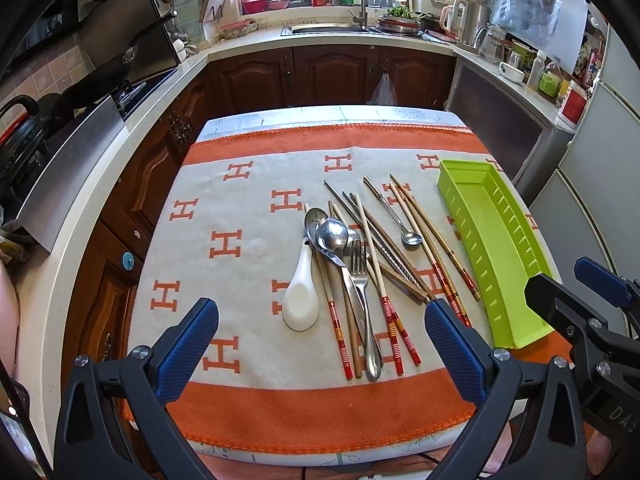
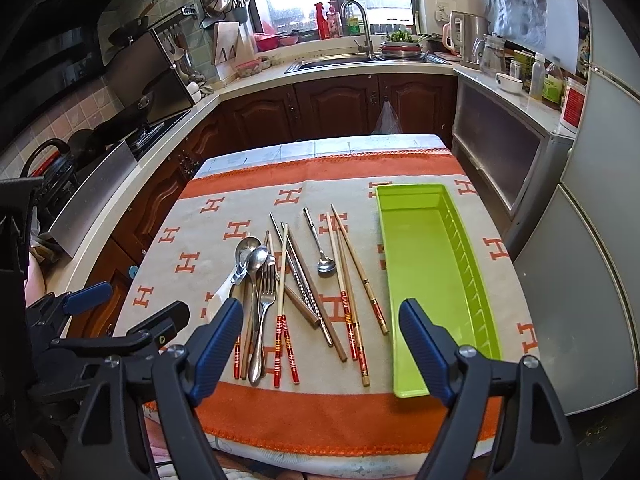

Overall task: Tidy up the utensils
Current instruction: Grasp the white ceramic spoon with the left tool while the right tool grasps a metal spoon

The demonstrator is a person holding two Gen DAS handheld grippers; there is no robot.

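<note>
Beyond both wide-open, empty grippers, left (image 1: 320, 332) and right (image 2: 320, 340): utensils (image 1: 360, 256) beside green tray (image 2: 424, 264).

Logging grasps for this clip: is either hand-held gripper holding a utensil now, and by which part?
Nothing is held. The left hand-held gripper and right hand-held gripper are both open above the cloth, touching no utensil.

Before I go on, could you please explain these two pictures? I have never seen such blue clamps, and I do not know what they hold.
They are two hand-held grippers; a person carries one in each hand, with a camera on each looking forward along its fingers. One picture is from the left gripper, the other from the right gripper. Both are open and hold nothing. On the orange-and-grey cloth lie chopsticks, metal spoons, a fork and a white ceramic spoon. The green tray beside them is empty.
</note>
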